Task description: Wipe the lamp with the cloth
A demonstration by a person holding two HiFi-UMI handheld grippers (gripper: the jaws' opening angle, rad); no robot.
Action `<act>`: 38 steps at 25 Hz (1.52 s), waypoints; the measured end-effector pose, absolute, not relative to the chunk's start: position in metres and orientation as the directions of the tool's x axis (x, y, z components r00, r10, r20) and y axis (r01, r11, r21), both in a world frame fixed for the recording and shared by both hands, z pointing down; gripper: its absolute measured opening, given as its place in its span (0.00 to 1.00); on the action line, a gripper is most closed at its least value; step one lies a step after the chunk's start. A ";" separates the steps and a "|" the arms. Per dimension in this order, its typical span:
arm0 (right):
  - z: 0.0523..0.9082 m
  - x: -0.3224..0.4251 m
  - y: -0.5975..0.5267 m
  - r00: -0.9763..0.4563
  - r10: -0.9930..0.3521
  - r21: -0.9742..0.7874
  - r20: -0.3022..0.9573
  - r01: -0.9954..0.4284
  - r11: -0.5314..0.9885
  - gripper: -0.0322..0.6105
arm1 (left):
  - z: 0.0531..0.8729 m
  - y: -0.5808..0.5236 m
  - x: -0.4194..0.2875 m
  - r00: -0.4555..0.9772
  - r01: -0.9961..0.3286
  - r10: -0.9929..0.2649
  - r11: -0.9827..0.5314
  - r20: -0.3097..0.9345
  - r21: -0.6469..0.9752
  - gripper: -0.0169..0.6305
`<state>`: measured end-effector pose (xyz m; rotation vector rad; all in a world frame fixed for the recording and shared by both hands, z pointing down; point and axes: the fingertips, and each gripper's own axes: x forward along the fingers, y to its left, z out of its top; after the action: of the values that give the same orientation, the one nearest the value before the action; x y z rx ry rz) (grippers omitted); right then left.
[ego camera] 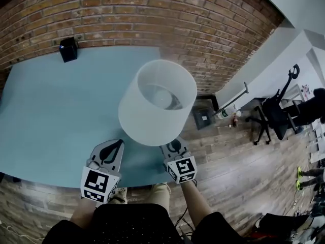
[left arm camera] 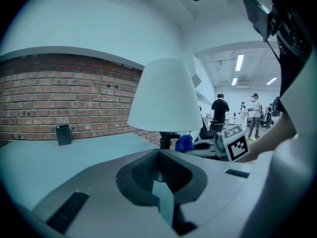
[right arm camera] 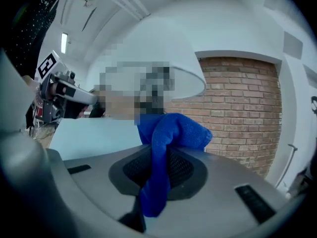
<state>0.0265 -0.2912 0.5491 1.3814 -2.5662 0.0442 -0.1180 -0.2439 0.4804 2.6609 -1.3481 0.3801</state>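
A table lamp with a white drum shade (ego camera: 157,101) stands on the pale blue table (ego camera: 56,116) near its front edge. In the left gripper view the shade (left arm camera: 166,95) sits on a dark stem (left arm camera: 167,139). My right gripper (ego camera: 174,147) is just under the shade's near right rim, shut on a blue cloth (right arm camera: 171,133) that bunches above the jaws and hangs down between them (right arm camera: 158,155). The cloth (left arm camera: 184,143) shows beside the stem; the shade hides it in the head view. My left gripper (ego camera: 114,149) rests left of the lamp, jaws together (left arm camera: 159,153), holding nothing.
A small black box (ego camera: 68,49) stands at the table's far left against the brick wall (ego camera: 167,19). To the right, on the wooden floor, are a black office chair (ego camera: 274,113) and a dark floor plate (ego camera: 204,118). People (left arm camera: 219,110) stand far off.
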 end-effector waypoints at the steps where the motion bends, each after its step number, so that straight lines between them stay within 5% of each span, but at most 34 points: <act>1: 0.557 0.027 -0.292 -0.533 -0.812 0.085 0.240 -0.821 0.564 0.15 | 0.480 -0.245 -0.117 0.564 -0.811 -0.777 -0.584 0.279 0.011 0.04; 11: 0.580 0.046 -0.287 -0.542 -0.743 0.000 0.393 -0.808 0.589 0.15 | 0.487 -0.249 -0.113 0.550 -0.823 -0.788 -0.568 0.277 0.016 0.04; 15: 0.533 0.075 -0.318 -0.610 -0.763 -0.238 0.212 -0.790 0.565 0.15 | 0.489 -0.256 -0.120 0.515 -0.847 -0.810 -0.532 0.281 0.020 0.04; 20: 0.491 0.069 -0.363 -0.777 -0.628 -0.532 -0.044 -0.514 0.673 0.15 | 0.482 -0.263 -0.125 0.454 -0.884 -0.851 -0.468 0.266 0.011 0.04; 27: 0.504 0.032 -0.371 -0.890 -0.417 -0.692 -0.184 -0.184 0.698 0.15 | 0.484 -0.267 -0.137 0.369 -0.924 -0.890 -0.383 0.268 -0.001 0.04; 38: 0.578 0.027 -0.378 -0.913 -0.382 -0.667 0.139 -0.372 0.646 0.15 | 0.487 -0.270 -0.130 0.298 -0.950 -0.911 -0.311 0.284 -0.003 0.04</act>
<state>0.0275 -0.3783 0.5777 0.6560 -2.8629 1.1545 -0.1297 -0.2699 0.4873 2.3916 -1.7342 0.3496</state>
